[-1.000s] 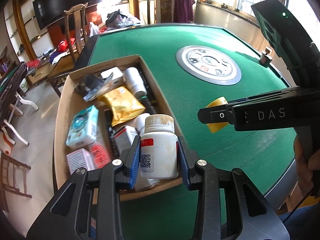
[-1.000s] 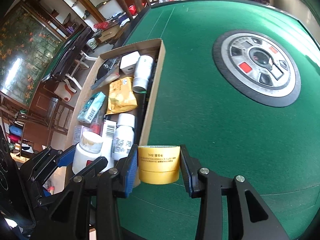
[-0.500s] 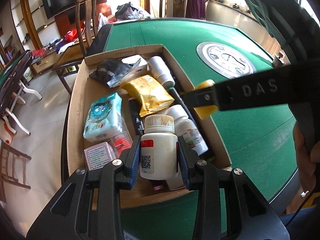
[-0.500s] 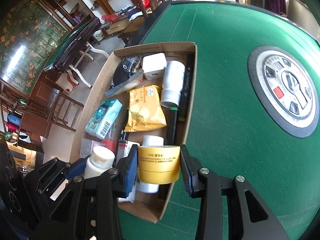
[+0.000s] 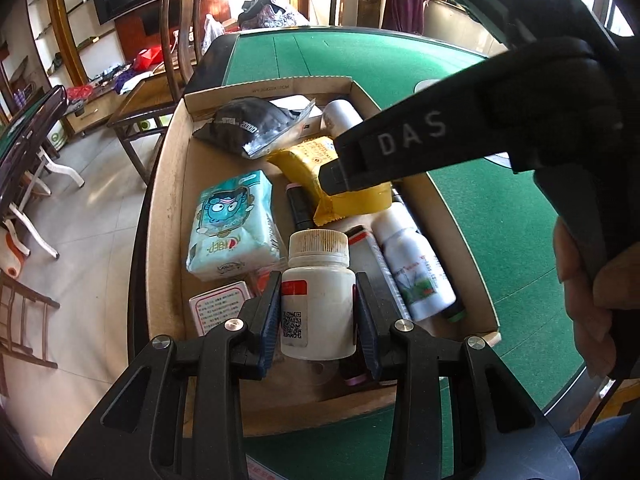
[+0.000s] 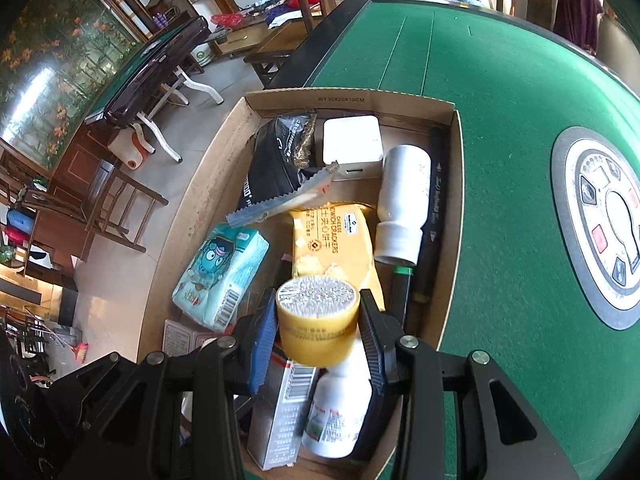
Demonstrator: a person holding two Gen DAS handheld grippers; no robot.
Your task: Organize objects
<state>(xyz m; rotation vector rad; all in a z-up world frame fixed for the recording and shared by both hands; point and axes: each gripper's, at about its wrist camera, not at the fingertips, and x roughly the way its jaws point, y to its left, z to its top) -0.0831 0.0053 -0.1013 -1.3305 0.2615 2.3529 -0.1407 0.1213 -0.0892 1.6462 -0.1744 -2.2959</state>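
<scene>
The green counter (image 6: 500, 128) fills the right of both views. A cardboard box (image 5: 168, 200) sits mid-frame on it, holding a tissue pack (image 5: 232, 226), a cracker packet (image 6: 332, 240) and a white spray bottle (image 5: 416, 276). The left gripper (image 5: 317, 312) has its jaws closed on a white pill bottle (image 5: 318, 300), low centre over the box. The right gripper (image 6: 318, 330) clamps a yellow tape roll (image 6: 318, 320), also over the box.
</scene>
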